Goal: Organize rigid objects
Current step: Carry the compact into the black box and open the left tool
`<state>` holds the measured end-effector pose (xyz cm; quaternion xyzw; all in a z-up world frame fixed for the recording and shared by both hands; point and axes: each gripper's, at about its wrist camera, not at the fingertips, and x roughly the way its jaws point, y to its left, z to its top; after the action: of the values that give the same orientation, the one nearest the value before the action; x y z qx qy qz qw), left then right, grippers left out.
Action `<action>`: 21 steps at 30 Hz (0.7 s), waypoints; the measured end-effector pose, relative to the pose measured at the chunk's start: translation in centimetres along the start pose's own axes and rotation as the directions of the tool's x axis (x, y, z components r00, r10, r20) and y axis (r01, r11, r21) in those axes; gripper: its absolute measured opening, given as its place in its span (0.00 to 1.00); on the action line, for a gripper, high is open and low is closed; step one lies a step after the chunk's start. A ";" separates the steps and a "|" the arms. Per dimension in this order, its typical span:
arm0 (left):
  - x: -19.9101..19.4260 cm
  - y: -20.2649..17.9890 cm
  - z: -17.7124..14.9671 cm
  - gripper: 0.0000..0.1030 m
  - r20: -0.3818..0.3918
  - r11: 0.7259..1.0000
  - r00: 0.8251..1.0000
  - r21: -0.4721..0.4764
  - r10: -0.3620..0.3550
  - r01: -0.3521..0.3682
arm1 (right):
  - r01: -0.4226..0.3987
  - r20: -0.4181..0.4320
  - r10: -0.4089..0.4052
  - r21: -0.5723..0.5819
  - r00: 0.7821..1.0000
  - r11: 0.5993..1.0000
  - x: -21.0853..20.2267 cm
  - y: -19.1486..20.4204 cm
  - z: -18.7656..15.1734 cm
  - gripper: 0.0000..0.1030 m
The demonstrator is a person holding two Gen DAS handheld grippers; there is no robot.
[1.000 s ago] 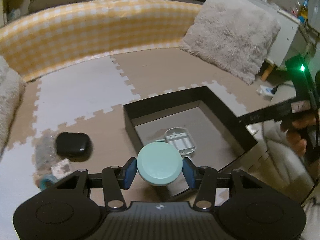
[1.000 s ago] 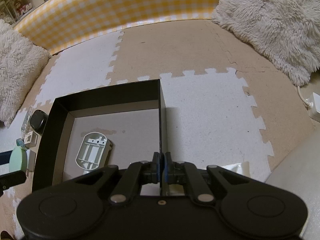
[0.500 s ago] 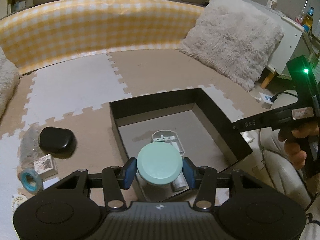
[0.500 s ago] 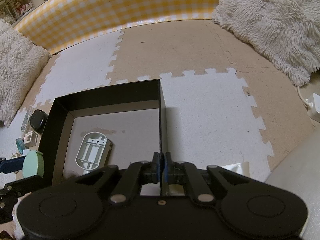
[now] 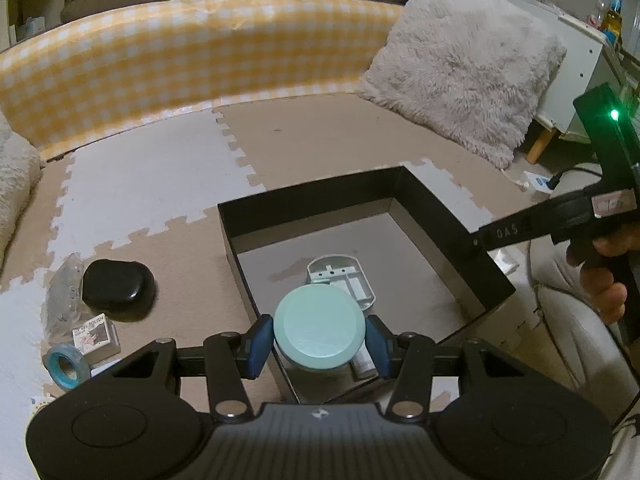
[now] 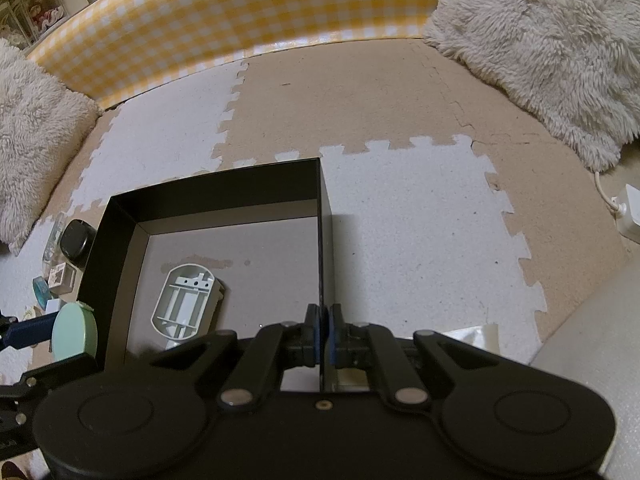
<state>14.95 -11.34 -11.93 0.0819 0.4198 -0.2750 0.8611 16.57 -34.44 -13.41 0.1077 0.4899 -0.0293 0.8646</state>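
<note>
Mint-green round container (image 5: pixel 319 327) is held between the blue pads (image 5: pixel 258 340) of the left gripper (image 5: pixel 319 338), whose jaws stand partly apart and press on its two sides; it hangs over the near left corner of the black box (image 5: pixel 452 232). At the far left of the left wrist view, on the foam floor mat (image 5: pixel 152 176), a blue tape roll (image 5: pixel 66 366), a small printed carton (image 5: pixel 96 334) and a black oval case (image 5: pixel 119 286) are seen lying close together, outside the box's left wall. Inside the box, on its grey floor, a white plastic housing (image 5: pixel 342 280) is seen lying flat with its ribbed inside facing up, just beyond the held container. A small white tube (image 5: pixel 365 362) is partly seen under the container, near the box's front wall. Further right, the box's right wall is pinched by the right gripper (image 6: pixel 325 330), whose jaws are closed tightly on the thin black edge. At the far right of the left wrist view, a hand (image 5: pixel 604 276) is seen wrapped around that gripper's handle.
</note>
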 end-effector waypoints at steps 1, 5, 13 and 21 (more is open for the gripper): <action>0.0 0.0 -0.1 0.51 -0.002 1.000 1.000 0.000 0.000 0.000 | 0.000 0.000 0.000 0.000 1.000 1.000 0.0 0.0 0.0 0.05; -0.2 0.0 -0.1 0.59 -0.003 1.000 1.000 -0.005 -0.007 0.007 | -0.001 0.000 0.001 0.000 1.000 1.000 0.0 0.0 0.0 0.05; -0.2 -0.1 -0.3 0.62 -0.019 1.000 1.000 -0.011 -0.016 0.016 | 0.002 -0.001 -0.002 -0.002 1.000 1.000 0.0 0.0 0.0 0.05; -0.4 -0.3 -0.4 0.71 -0.027 1.000 0.999 -0.011 -0.025 0.025 | 0.002 -0.001 -0.002 -0.002 1.000 1.000 0.0 0.0 0.0 0.05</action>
<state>14.31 -11.26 -11.87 0.0757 0.4340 -0.2824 0.8522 16.53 -34.40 -13.39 0.1063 0.4905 -0.0295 0.8644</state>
